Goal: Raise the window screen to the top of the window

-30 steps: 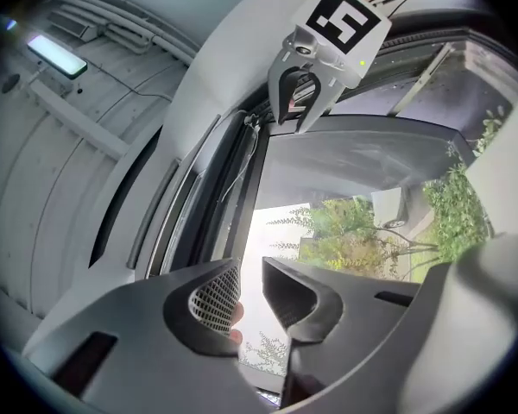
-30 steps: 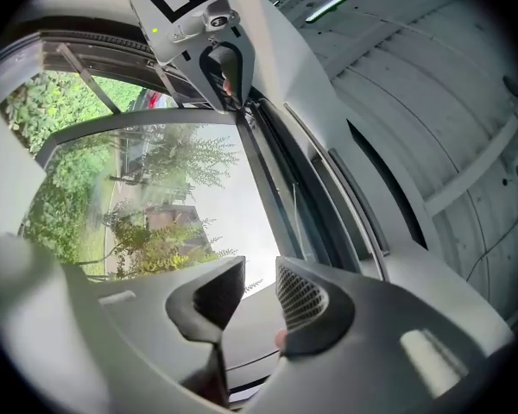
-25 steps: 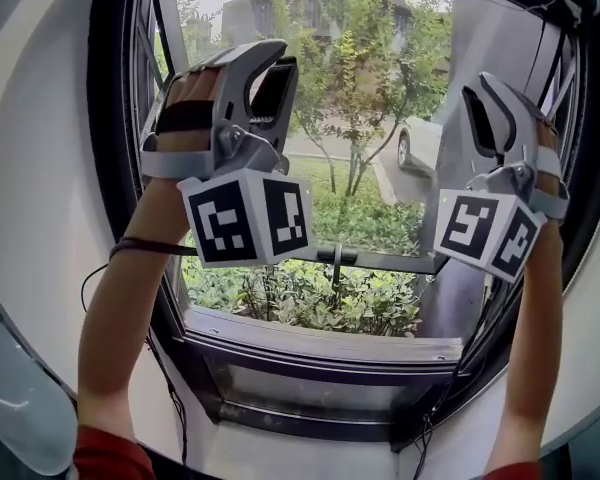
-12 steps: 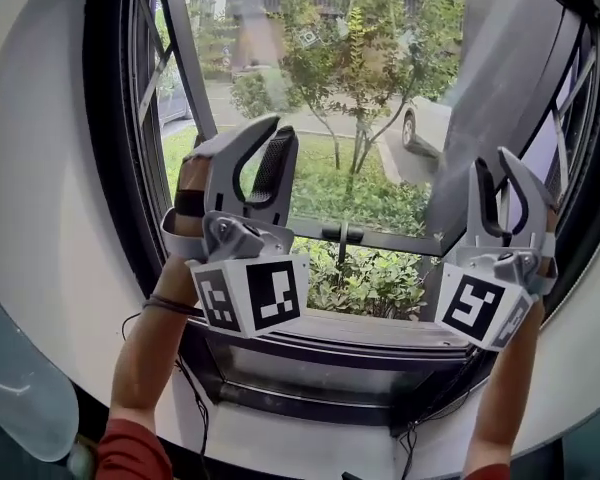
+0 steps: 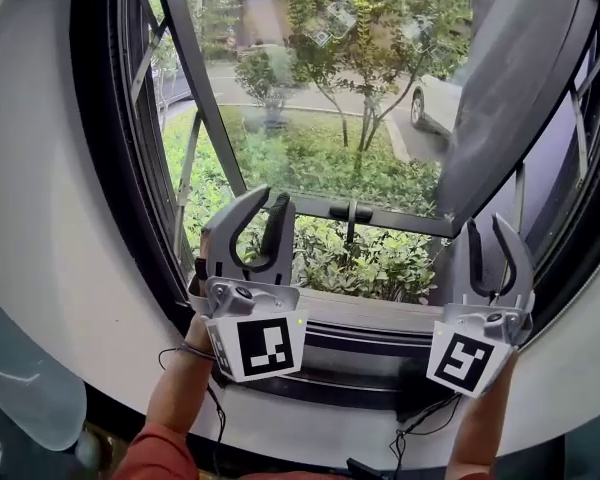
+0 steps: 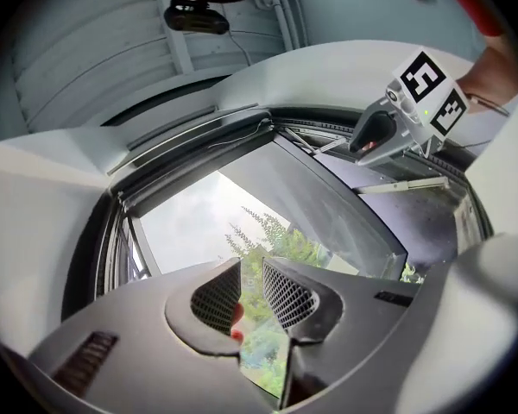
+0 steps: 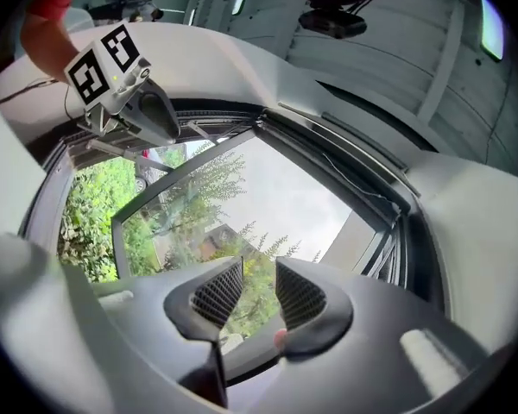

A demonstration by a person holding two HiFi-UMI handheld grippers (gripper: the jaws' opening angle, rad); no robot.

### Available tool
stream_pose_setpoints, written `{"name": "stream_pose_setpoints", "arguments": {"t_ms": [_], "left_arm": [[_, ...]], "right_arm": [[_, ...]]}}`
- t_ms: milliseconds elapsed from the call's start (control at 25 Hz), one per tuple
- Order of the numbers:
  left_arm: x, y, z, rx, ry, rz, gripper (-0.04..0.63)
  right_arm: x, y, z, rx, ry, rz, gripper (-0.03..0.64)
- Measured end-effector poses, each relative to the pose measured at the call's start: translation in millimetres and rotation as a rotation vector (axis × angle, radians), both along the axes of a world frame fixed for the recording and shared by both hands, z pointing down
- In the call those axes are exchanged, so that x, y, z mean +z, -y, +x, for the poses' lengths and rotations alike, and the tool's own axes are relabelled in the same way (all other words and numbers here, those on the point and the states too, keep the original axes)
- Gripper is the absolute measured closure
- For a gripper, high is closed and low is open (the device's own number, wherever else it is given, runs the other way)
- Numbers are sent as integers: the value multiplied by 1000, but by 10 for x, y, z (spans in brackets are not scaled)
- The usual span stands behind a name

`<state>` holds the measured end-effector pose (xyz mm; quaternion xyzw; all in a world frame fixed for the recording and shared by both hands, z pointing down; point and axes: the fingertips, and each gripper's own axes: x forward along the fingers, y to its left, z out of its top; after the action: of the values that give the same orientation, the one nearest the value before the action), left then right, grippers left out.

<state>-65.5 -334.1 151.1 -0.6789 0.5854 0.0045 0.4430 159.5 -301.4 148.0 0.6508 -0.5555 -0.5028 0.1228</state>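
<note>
Grey mesh: one window screen [image 5: 510, 78], set high in the right part of the opening, above and beyond the right fingers [image 7: 300, 296], touched by neither tool.

Grippers: two.
- Left gripper [image 5: 270, 200]: fingers [image 6: 216, 296] apart, nothing between them, only greenery seen through the gap.
- Right gripper [image 5: 486, 226]: jaws opening, nothing between them.

Each carries one marker cube [image 5: 257, 345] below its fingers. Both sets of fingers point up, just in front of the sill [image 5: 370, 313].

One black handle [image 5: 350, 211] on the glass pane's lower bar stands beyond the fingers, between the two pairs. One car [image 5: 438, 103] is parked outside, above the right fingers. Shrubs [image 5: 370, 258] fill the ground behind the sill.

One black window frame [image 5: 100, 168] surrounds the opening. White wall [image 5: 30, 218] lies on both sides.
</note>
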Motion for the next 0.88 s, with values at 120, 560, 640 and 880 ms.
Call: {"name": "stream_pose_setpoints", "arguments": {"t_ms": [120,560,640,880], "left_arm": [[297,41,3,55,-61,-49,534],[1338,59,-105,111,-226,-266,534],[1501,50,-131,114,-259,-312,534],[1956,-37,-180,107,-341,-419,534]], "right_arm": [[366,46,31,-31,84,-79,489],[1433,19,103,-128,306,-217,489],[1579,-12,90,-150,348,-233,489],[2016,-97,86,-167,441,-311,489]]}}
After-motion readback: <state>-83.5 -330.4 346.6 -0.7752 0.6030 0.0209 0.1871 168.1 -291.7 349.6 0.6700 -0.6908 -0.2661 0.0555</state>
